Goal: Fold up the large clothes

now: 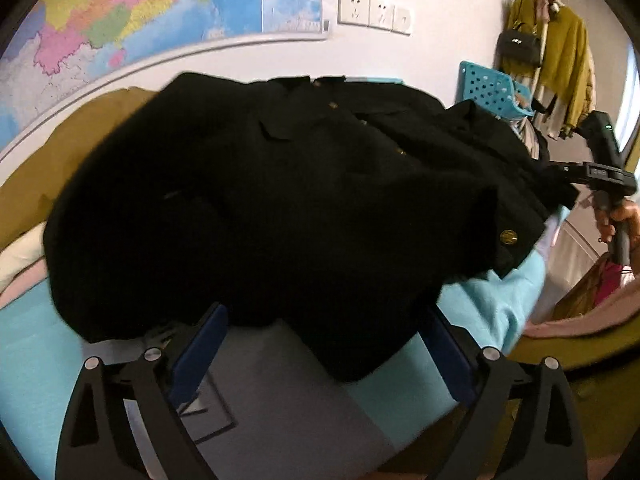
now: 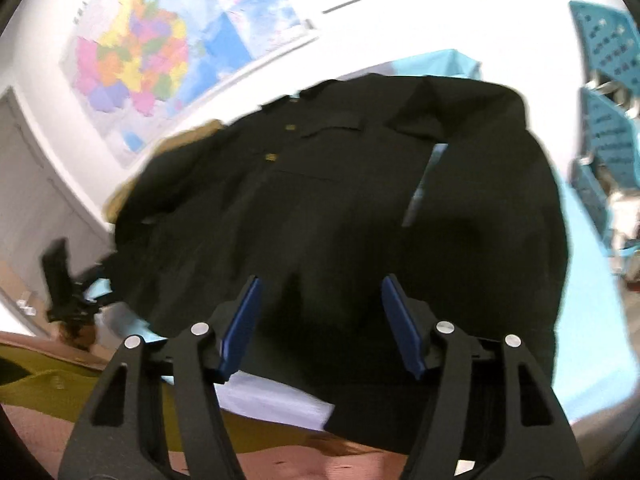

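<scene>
Both grippers hang open and empty, left gripper [image 1: 324, 344] and right gripper [image 2: 318, 320], over a black coat [image 1: 260, 200]; blue baskets [image 1: 494, 90] hold something unclear.

Both wrist views look down, close, at the black coat [image 1: 280, 200].

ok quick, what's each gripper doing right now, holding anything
left gripper: open, holding nothing, black coat hem between its fingers.
right gripper: open, holding nothing, over the coat's near edge.
</scene>
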Demonstrator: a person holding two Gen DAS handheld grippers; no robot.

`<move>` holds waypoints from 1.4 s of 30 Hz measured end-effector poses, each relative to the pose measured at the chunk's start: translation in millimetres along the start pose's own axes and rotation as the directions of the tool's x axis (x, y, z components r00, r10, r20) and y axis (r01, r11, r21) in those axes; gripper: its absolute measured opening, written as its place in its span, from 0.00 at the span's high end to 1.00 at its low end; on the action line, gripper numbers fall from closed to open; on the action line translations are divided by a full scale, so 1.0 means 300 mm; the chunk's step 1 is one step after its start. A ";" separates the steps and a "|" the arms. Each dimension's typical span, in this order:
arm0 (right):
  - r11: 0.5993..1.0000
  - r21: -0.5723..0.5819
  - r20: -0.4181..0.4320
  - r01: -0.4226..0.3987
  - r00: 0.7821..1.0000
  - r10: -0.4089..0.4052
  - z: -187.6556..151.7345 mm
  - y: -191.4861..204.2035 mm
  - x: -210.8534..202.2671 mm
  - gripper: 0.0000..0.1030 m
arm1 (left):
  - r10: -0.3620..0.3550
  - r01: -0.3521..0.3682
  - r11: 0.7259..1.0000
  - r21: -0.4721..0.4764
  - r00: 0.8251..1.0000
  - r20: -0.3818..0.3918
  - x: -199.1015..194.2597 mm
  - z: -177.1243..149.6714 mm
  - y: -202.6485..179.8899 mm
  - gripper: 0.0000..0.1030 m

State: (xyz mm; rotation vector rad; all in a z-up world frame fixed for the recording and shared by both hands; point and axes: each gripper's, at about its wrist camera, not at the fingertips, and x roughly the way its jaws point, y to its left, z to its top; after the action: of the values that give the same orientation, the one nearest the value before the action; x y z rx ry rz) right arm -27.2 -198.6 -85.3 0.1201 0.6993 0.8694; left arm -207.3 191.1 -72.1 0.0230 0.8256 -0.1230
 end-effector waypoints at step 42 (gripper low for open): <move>0.977 -0.170 0.115 0.127 0.987 -0.109 0.172 0.032 -0.224 0.33 | 0.118 -0.128 0.989 0.079 0.985 0.124 -0.290 0.106 0.077 0.18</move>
State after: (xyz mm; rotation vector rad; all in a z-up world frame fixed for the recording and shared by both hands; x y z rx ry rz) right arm -31.9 -232.5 -7.3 -0.0351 0.5230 0.8012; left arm -239.8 220.5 12.6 0.1470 0.6969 -0.0432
